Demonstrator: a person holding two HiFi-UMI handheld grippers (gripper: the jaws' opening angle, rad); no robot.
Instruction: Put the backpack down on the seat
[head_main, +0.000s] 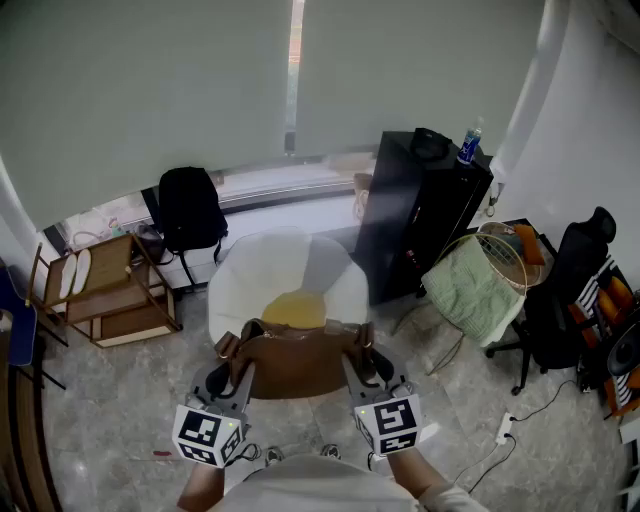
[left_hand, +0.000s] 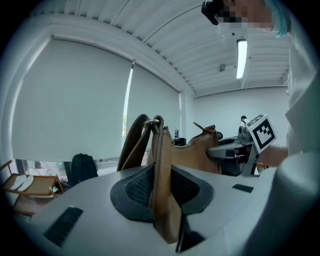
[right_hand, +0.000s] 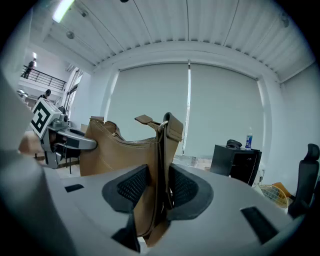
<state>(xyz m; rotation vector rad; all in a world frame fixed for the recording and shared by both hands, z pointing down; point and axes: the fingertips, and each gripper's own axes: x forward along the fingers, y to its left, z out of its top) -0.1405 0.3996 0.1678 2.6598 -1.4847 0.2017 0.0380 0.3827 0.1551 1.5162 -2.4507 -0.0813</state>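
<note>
While the brown backpack (head_main: 296, 362) hangs in the air at the front edge of the white seat (head_main: 258, 268), the head view shows the left tool (head_main: 232, 365) and the right tool (head_main: 362, 362) each holding one side. I think both should go forward together, keep the bag level, and lower it onto the yellow cushion (head_main: 296, 308). A black cabinet (head_main: 420, 215) and a wooden rack (head_main: 105, 290) stand on the grey floor (head_main: 120, 400).

In the left gripper view, the tool is squeezed onto a strap (left_hand: 161, 165).

In the right gripper view, that tool pinches the second strap (right_hand: 162, 165).
</note>
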